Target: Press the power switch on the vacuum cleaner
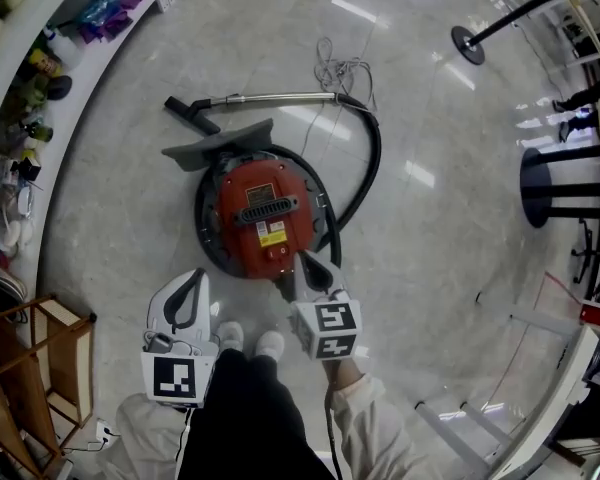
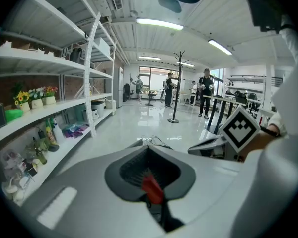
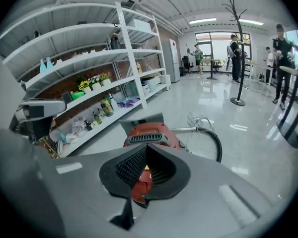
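The red drum vacuum cleaner (image 1: 260,213) stands on the floor just ahead of my feet, with a black handle and a yellow label on its lid. I cannot pick out its power switch. My right gripper (image 1: 304,260) is shut and empty, its tips over the vacuum's near rim. In the right gripper view the vacuum cleaner (image 3: 151,132) shows just past that shut right gripper (image 3: 146,147). My left gripper (image 1: 194,280) hangs to the left of the drum, apart from it. In its own view the left gripper (image 2: 148,147) is shut on nothing.
A black hose (image 1: 372,158) curls right of the drum to a metal wand (image 1: 280,96) and floor nozzle (image 1: 190,113). A grey flat part (image 1: 215,148) lies behind the drum. White shelves (image 1: 20,88) run along the left and a wooden rack (image 1: 40,368) stands near left. A black stool (image 1: 550,183) is at right.
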The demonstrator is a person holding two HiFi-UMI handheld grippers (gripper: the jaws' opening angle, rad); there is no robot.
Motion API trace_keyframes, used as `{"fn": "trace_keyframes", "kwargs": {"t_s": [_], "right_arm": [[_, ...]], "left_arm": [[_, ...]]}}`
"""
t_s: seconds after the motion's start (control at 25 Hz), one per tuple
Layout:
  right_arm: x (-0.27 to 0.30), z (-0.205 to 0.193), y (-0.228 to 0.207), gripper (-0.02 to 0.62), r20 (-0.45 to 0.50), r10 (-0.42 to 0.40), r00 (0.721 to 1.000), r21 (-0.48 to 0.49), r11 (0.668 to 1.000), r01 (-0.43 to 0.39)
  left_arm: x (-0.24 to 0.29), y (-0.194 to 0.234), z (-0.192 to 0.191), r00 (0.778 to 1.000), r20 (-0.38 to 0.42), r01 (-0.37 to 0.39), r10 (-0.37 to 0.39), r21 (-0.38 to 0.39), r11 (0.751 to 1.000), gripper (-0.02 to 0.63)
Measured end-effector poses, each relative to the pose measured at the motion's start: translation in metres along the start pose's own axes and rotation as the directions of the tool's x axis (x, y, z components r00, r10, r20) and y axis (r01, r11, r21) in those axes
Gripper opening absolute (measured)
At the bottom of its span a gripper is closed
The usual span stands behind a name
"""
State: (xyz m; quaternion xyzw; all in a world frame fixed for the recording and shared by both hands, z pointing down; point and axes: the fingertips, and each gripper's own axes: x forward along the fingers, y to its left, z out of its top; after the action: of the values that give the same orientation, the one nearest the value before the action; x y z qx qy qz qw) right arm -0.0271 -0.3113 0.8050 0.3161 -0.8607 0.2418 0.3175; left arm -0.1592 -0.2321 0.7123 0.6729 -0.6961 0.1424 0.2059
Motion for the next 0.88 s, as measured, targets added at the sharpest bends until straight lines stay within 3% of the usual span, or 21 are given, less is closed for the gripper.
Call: {"fn": "trace_keyframes", "kwargs": {"t_s": [0.44, 0.64, 0.88], "right_arm": [[-0.128, 0.081, 0.000, 0.002, 0.216, -0.042, 0.976, -0.001, 0.999, 0.043], [-0.186, 0.102, 0.009, 0.002, 0.295, -0.060, 0.953, 0.030, 0.998, 0.054], [-0.248, 0.121, 0.020, 0.002, 0.367, -0.074, 0.927, 0.042, 0.997, 0.063]], "left_arm": [[-0.044, -0.030, 0.082, 0.995, 0.094, 0.015, -0.022, 0.081, 0.997, 0.000], [-0.071, -0.034, 0.099, 0.996, 0.086, 0.009, -0.020, 0.120, 0.993, 0.000], [-0.094, -0.056, 0.133, 0.988, 0.138, 0.046, -0.065, 0.135, 0.990, 0.000]]}}
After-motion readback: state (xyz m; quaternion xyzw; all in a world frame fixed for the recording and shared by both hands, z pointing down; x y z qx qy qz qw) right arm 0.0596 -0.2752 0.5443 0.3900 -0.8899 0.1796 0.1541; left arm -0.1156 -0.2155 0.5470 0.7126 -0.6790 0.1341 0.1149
